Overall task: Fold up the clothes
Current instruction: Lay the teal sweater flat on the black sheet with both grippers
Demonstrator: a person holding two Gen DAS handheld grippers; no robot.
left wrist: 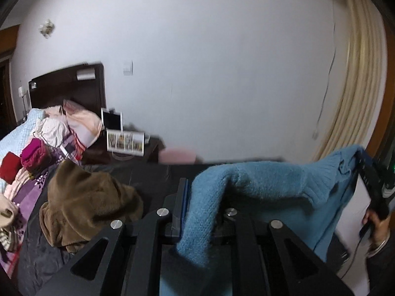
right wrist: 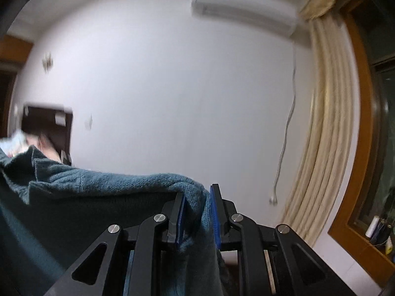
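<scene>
Between both claws, sweater (left wrist: 271, 180) stretched sideways

place: home bedroom | evidence: bed (left wrist: 14, 135), headboard (left wrist: 66, 83), curtain (right wrist: 328, 133), air conditioner (right wrist: 242, 9)

Sweater (left wrist: 271, 182) strung between left gripper (left wrist: 197, 197) and right gripper (right wrist: 197, 212); coat (left wrist: 84, 197) on bed (left wrist: 153, 175), left.
</scene>
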